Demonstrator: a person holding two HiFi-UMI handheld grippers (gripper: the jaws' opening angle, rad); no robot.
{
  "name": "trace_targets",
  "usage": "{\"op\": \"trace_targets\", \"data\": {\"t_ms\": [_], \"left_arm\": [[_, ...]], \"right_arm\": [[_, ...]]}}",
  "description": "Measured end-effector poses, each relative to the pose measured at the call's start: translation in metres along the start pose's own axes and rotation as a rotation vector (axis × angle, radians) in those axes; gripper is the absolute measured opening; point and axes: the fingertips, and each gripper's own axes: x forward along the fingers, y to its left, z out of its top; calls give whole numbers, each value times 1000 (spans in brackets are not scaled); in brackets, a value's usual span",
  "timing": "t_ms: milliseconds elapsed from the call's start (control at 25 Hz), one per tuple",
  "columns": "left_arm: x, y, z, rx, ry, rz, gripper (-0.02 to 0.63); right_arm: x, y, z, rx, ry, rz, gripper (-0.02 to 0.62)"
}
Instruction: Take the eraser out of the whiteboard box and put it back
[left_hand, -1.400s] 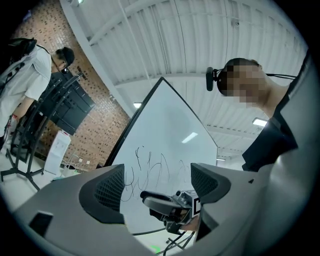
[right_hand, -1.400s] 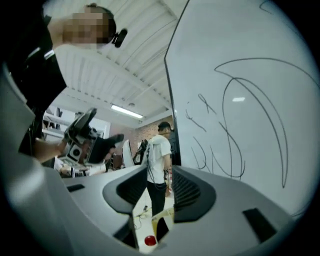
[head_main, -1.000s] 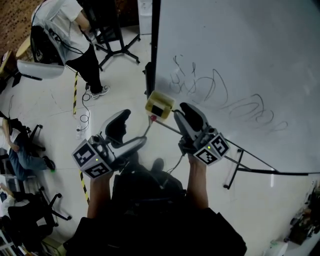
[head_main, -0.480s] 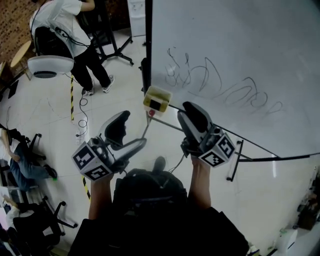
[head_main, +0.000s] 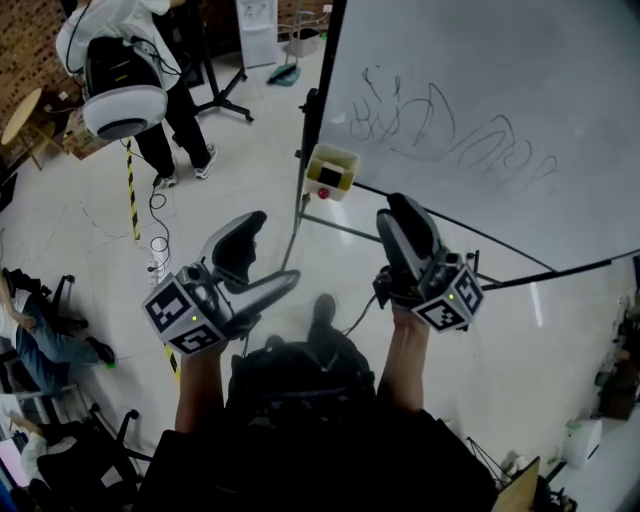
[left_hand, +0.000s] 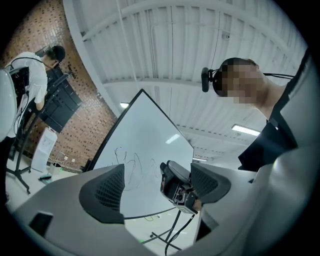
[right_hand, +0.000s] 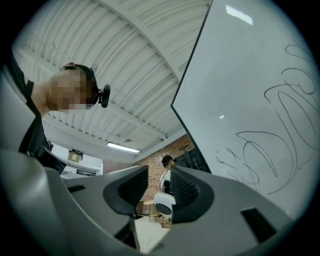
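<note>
Near left, left gripper (head_main: 268, 250): gaping wide, gripping nothing.
Near right, right gripper (head_main: 402, 218): standing partly apart, empty.
Far centre, whiteboard box (head_main: 345, 160): holding eraser (head_main: 328, 176), hanging by left edge of whiteboard (head_main: 520, 80).

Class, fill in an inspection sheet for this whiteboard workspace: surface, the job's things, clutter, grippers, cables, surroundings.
Surface: whiteboard on a stand, black scribbles across it.
Job's things: yellow whiteboard box near the board's lower left corner; a dark block inside, likely the eraser.
Clutter: nothing seen.
Grippers: left gripper and right gripper both open and empty, short of the box.
Cables: loose cable on the floor beside striped tape.
Surroundings: standing person; seated person.
</note>
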Motion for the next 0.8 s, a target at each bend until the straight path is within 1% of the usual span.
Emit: {"op": "trace_targets", "data": {"t_ms": [200,360,640,800], "left_arm": [[-48,-15,3,-25,-26,-21,414],[-67,-26,7,-28,-49,-38,414],[-78,-42,0,-57,-56,-103,414],[-81,-46,-2,-68,-60,-112,414]], "right_arm": [[-2,56,-17,-24,11,-13,156],[-10,89,-23,-47,16,-36,152],[-28,121,-18,-88,8,-82,149],[-35,133,-16,-104,12,-83,144]]}}
